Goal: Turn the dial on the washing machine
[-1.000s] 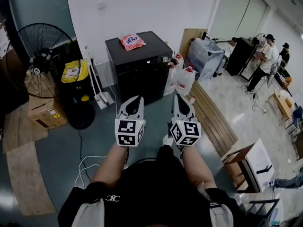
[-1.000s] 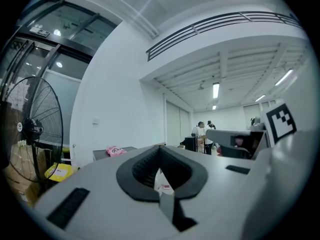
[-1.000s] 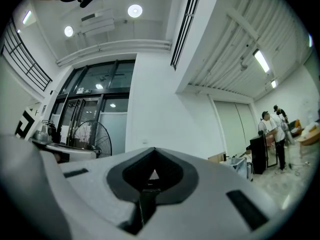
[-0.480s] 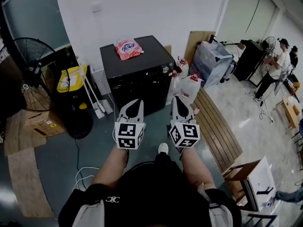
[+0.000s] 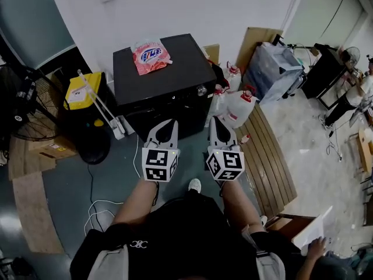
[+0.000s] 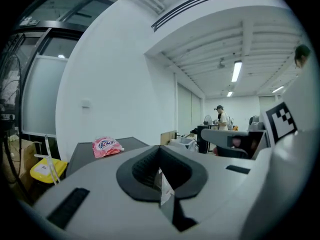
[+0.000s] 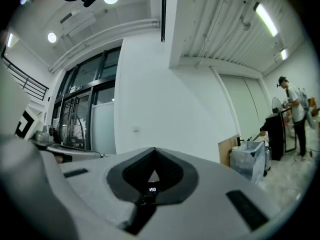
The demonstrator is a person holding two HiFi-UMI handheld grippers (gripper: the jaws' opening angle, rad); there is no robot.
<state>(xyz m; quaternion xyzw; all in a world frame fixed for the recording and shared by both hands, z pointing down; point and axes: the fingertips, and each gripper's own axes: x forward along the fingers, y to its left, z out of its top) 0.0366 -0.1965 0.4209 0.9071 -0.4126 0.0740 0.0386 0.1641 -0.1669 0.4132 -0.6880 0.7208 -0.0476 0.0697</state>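
Note:
A black washing machine (image 5: 169, 101) stands against the white wall, and a silver dial (image 5: 201, 90) shows at the right of its front panel. A pink detergent bag (image 5: 150, 55) lies on its lid. Both grippers are held side by side in front of the person's body, short of the machine and touching nothing. My left gripper (image 5: 167, 125) points at the machine's front with its jaws together and empty. My right gripper (image 5: 216, 122) is shut too, below and slightly right of the dial. The left gripper view shows the bag (image 6: 106, 145) on the lid beyond the shut jaws.
A floor fan (image 5: 23, 107), a yellow box (image 5: 78, 92) and a cardboard box (image 5: 53, 149) stand to the left. White jugs (image 5: 239, 107) and a slatted wooden bench (image 5: 265, 153) are on the right. A white cable (image 5: 96, 206) lies on the floor. A person (image 5: 355, 95) stands far right.
The washing machine has come nearer and sits more centrally ahead of the grippers. Both grippers keep the same shut pose in front of the body.

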